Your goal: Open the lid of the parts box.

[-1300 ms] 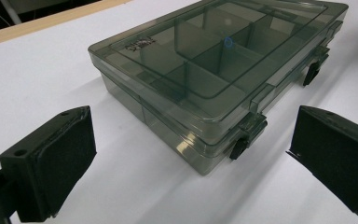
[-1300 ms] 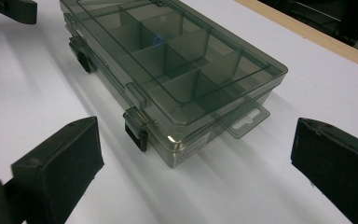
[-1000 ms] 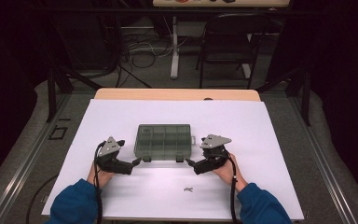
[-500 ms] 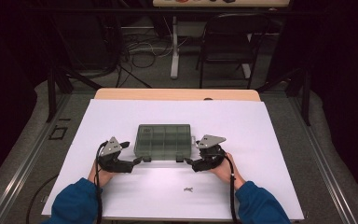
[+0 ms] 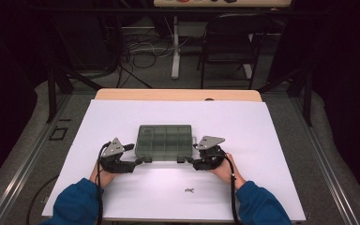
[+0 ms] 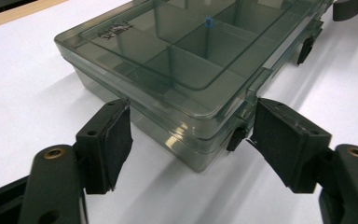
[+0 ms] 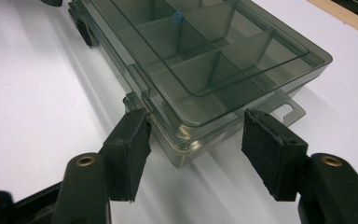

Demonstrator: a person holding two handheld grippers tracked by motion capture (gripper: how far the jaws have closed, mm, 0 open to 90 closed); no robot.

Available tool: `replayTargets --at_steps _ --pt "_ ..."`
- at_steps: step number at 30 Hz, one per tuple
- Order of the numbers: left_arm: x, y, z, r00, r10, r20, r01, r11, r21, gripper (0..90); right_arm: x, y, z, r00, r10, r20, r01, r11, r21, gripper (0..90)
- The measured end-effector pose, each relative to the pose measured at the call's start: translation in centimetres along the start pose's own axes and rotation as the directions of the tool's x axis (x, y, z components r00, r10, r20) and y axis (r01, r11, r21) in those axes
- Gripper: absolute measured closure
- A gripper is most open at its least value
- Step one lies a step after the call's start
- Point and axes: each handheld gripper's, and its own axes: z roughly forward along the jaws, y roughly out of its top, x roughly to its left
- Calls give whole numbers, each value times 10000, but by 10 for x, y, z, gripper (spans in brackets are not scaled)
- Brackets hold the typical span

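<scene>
The box (image 5: 164,141) lies lengthwise between both grippers, left gripper (image 6: 191,135) and right gripper (image 7: 193,128) each closing around a near corner, pads not yet touching.

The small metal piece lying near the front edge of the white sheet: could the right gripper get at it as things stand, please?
Probably yes. The small metal piece lies alone on bare white sheet, just in front of the right gripper, whose jaws, just been closing, now flank a corner of the compartment box; it would have to pull back first.

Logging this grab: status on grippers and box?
Left gripper, right gripper: jaws closing around the near corners of the organizer box, pads not yet pressing. Lid shut. Nothing in the way.
</scene>
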Motion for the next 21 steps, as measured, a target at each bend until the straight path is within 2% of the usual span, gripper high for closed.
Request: replayTargets --at_steps 5,12,14,18,21 --pt "-1 0 1 9999 133 57 -133 9999 33 323 0 0 0 10000 -39 27 39 10000 32 413" --pt "-1 0 2 9997 214 71 -214 9997 117 321 0 -1 1 10000 -5 -38 5 10000 36 406" --pt "-1 0 1 9993 373 14 -373 9992 136 321 0 -1 1 10000 14 -45 -14 10000 46 404" --pt "-1 0 2 9995 291 81 -292 9994 165 323 0 -1 1 10000 4 -75 -3 10000 56 405" --pt "-1 0 1 9993 383 16 -383 9992 142 327 0 -1 1 10000 -42 -51 42 10000 49 407"
